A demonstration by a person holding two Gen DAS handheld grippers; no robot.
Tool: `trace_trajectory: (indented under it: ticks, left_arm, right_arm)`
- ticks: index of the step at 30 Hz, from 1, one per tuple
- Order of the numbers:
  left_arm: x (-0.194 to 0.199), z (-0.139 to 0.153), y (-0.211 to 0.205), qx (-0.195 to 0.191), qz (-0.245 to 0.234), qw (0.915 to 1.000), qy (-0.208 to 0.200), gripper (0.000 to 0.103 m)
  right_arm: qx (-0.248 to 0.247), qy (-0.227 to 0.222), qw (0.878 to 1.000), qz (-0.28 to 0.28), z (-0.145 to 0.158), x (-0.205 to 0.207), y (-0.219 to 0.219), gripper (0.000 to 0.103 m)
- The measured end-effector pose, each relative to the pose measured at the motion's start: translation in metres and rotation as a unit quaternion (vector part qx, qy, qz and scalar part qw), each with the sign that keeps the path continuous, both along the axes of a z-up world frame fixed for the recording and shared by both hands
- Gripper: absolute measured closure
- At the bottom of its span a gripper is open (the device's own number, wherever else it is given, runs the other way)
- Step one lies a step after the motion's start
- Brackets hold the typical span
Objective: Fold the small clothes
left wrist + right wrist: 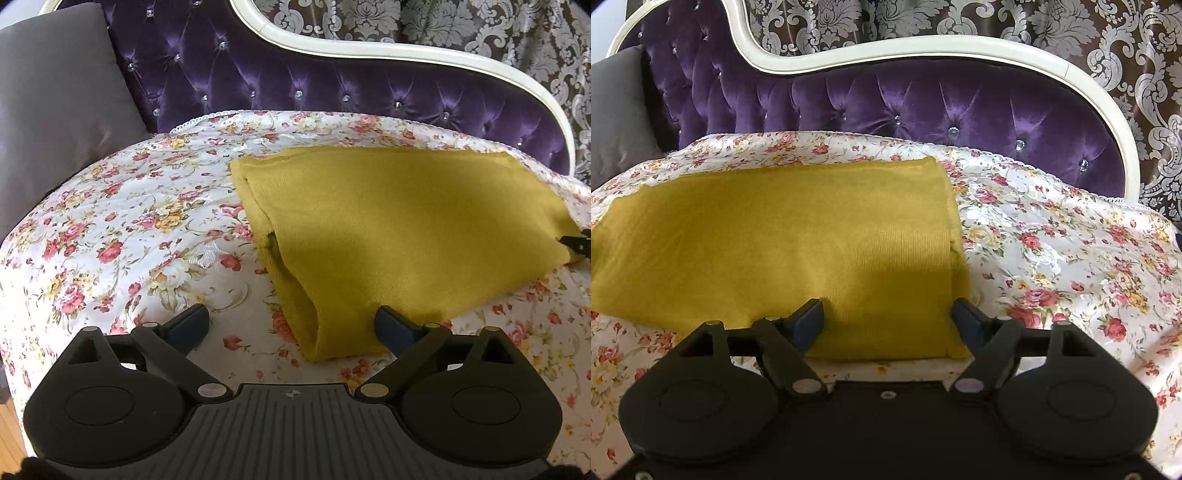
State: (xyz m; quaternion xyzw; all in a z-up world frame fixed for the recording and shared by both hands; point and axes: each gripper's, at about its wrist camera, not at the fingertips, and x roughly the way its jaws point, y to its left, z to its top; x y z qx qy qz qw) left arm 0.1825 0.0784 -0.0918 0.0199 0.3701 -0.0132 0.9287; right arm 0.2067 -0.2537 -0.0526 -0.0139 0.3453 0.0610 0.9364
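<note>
**Both tongs spread at the near edge of the yellow garment**

Left tongs (291, 325) stand spread, holding nothing, straddling the near left corner of the yellow garment (399, 236); the inner finger rests on or just above the cloth, contact cannot be confirmed. Right tongs (888, 315) are likewise spread and unloaded, straddling the near right corner, whose hem lies between the fingers.

The garment lies flat, already doubled, on the floral bedspread (122, 229), toward the purple headboard (295, 85). Its long axis runs left to right across both views, so each corner lies directly ahead of its own tongs, neither nearer than the other.

Both tools point forward and slightly downward, low over the bedspread. Judgement: the next fold depends on each pair closing on its near corner together.

A grey pillow (55, 110) sits at the far left, well apart.
</note>
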Motion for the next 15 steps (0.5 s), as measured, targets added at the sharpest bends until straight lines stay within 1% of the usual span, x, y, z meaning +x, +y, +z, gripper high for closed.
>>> trace_trajectory:
  ticks: [3, 8, 12, 15]
  left_arm:
    - [-0.001, 0.000, -0.002, 0.005, -0.001, 1.0000, 0.000, 0.004]
    - [-0.001, -0.001, 0.000, -0.002, -0.001, 1.0000, -0.001, 0.004]
    - [-0.001, -0.001, -0.001, -0.002, -0.001, 1.0000, -0.001, 0.004]
    - [-0.001, -0.001, 0.000, -0.002, -0.002, 1.0000, -0.001, 0.004]
  right_arm:
    - [0.001, 0.003, 1.000, 0.003, 0.001, 0.001, 0.001, 0.018]
    - [0.020, 0.015, 1.000, 0.017, 0.009, 0.004, -0.006, 0.017]
    - [0.068, -0.004, 0.998, 0.016, 0.023, 0.007, -0.019, 0.017]
    - [0.110, -0.005, 0.994, 0.007, 0.030, 0.020, -0.033, 0.017]
